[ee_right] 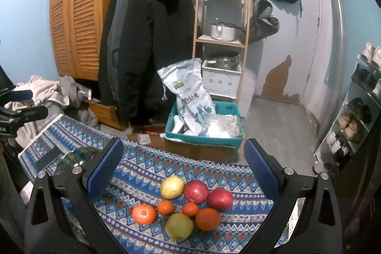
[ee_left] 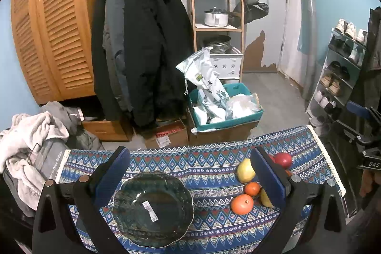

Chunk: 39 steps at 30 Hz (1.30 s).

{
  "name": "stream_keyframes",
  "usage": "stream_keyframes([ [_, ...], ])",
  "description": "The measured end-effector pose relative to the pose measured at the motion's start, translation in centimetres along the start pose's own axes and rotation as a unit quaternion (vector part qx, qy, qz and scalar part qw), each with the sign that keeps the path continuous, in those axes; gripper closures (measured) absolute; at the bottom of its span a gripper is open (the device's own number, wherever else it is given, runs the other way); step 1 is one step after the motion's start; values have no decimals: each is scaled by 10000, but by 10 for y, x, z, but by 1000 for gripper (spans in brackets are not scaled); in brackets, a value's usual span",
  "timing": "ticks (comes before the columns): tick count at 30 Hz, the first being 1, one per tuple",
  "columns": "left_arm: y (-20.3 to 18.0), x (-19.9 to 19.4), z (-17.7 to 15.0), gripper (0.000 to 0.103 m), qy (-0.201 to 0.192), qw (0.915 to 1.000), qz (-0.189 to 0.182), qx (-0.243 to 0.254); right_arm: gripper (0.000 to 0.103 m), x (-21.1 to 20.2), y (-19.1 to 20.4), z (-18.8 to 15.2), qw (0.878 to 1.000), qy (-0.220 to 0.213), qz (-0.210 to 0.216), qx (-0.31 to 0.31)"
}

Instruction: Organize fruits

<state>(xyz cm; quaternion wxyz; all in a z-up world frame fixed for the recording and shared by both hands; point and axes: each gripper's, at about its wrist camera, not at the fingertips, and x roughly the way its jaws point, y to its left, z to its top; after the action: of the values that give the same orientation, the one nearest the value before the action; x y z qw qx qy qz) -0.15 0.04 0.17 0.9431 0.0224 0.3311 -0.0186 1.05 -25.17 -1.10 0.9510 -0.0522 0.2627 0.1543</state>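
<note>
A dark glass bowl [ee_left: 153, 207] sits on the patterned blue tablecloth [ee_left: 209, 166], empty, with a white label inside. My left gripper [ee_left: 190, 182] is open above it, the bowl between its fingers. A cluster of fruit lies to the right: a yellow pear [ee_right: 172, 186], two red apples [ee_right: 195, 191], several oranges [ee_right: 144, 214] and a green pear [ee_right: 179, 226]. My right gripper [ee_right: 183, 173] is open and empty, hovering over the fruit. Part of the fruit also shows in the left wrist view [ee_left: 242, 204]. The bowl's rim [ee_right: 76, 155] peeks behind my right gripper's left finger.
Beyond the table's far edge stand a teal crate [ee_right: 204, 135] with bags on cardboard boxes, hanging black coats [ee_right: 152, 44], a wooden shelf with pots [ee_right: 222, 32] and a louvered wardrobe [ee_right: 76, 8]. A clothes pile [ee_left: 31, 135] lies left. A shoe rack [ee_right: 357, 111] stands right.
</note>
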Motion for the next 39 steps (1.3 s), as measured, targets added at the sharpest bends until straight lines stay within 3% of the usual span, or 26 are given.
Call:
stream_keyframes([
  [39, -5, 1, -3, 1, 38, 10000, 3, 28, 4, 0, 1, -1, 10000, -19, 20, -6],
])
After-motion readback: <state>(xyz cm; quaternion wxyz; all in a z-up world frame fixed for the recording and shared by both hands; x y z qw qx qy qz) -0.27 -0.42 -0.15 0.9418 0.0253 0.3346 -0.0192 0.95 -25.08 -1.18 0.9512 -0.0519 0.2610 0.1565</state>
